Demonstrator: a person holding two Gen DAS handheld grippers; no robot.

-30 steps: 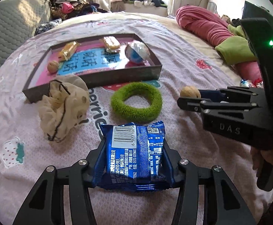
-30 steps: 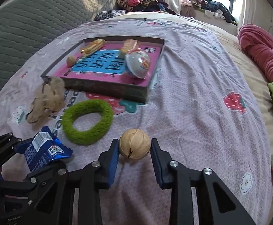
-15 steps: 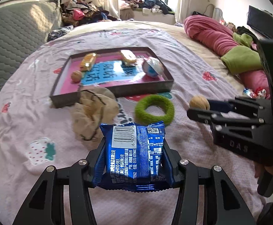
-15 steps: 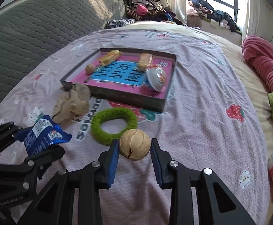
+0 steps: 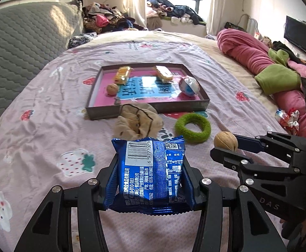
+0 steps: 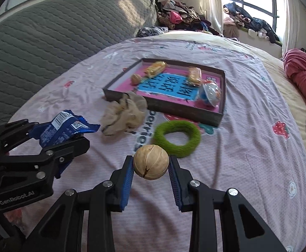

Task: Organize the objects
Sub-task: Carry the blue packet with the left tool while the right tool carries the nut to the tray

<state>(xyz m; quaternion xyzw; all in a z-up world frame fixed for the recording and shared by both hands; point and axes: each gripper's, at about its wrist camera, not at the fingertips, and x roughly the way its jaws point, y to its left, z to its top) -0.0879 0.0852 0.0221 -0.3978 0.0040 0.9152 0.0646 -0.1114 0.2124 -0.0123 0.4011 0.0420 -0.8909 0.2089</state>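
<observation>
Holding one walnut (image 6: 151, 162), one packet (image 5: 153, 172); tray's (image 5: 182, 106) second walnut (image 5: 112, 88).

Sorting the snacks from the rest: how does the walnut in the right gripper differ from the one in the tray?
The held walnut is clamped between the right gripper pads, off the bed; the tray walnut lies loose in the tray, near its left wall. The held walnut shows a dark crack; the tray walnut is too small to check. Both are round and tan.

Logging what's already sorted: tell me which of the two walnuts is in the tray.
The smaller-looking walnut lying in the tray's near-left corner. The other walnut is held up between the right gripper's fingers.
</observation>
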